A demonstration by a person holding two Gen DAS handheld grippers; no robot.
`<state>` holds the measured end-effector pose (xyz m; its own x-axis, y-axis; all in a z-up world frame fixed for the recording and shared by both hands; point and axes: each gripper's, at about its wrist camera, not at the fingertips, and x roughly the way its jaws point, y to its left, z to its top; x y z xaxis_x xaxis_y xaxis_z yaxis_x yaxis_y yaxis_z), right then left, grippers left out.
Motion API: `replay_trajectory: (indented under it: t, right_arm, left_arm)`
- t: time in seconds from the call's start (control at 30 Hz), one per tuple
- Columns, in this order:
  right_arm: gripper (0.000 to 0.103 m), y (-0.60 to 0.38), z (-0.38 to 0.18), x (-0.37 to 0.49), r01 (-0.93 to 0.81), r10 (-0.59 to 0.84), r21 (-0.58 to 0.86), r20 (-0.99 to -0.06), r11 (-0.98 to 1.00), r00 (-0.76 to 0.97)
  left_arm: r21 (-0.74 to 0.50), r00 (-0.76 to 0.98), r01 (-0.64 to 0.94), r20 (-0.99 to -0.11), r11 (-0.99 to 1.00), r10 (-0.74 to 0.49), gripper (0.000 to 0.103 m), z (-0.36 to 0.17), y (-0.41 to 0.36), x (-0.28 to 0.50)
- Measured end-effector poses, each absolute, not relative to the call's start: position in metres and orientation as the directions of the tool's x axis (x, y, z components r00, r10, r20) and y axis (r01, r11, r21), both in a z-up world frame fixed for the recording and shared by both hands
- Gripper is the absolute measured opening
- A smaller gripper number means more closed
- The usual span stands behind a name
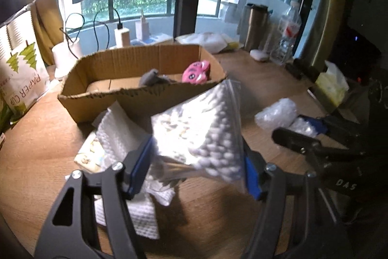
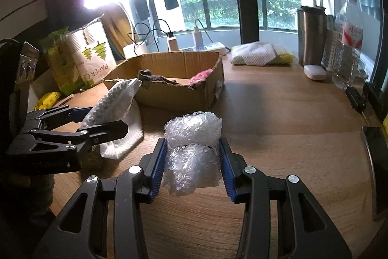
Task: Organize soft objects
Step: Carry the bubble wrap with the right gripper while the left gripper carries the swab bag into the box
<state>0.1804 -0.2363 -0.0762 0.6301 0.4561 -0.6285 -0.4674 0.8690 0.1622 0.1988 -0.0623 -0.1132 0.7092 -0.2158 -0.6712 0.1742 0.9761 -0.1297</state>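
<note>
Because both loads seem bound for the open brown cardboard box (image 1: 145,69) at upper centre, the left claw (image 1: 194,162) grips a clear zip bag of white cotton swabs (image 1: 201,128) lifted off the wooden bench (image 2: 278,113), while the right claw (image 2: 192,162) clamps crumpled clear bubble wrap (image 2: 192,145) at lower centre.

Right gripper (image 2: 192,162), at 6 o'clock, with blue pads clamped on a crumpled bubble wrap bundle (image 2: 192,152) above the wooden table (image 2: 291,125). At 9 o'clock, the left gripper (image 2: 97,119) grips a zip bag of cotton swabs (image 2: 109,101) over a white cloth (image 2: 126,137). At 12 o'clock, an open cardboard box (image 2: 174,94) containing a grey item (image 2: 150,77) and a pink item (image 2: 200,78).
</note>
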Motion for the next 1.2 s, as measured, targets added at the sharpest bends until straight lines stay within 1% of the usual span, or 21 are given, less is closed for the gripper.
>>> replay_trajectory:
  t: [0.2,0.7,1.2]
  right_arm:
    - [0.044,-0.222,-0.062,0.177,-0.485,0.455,0.133,-0.619,0.864,0.641]
    - [0.045,-0.187,-0.032,0.185,-0.521,0.455,0.068,-0.593,0.851,0.664]
    - [0.044,-0.169,-0.024,0.212,-0.541,0.468,0.057,-0.584,0.839,0.663]
  left_arm:
    - [-0.157,0.742,0.174,-0.628,0.972,-0.234,0.067,-0.096,-0.049,0.190]
    - [-0.198,0.812,0.128,-0.542,0.972,-0.217,0.067,-0.063,0.000,0.185]
    - [-0.202,0.854,0.082,-0.491,0.976,-0.173,0.068,-0.053,0.030,0.205]
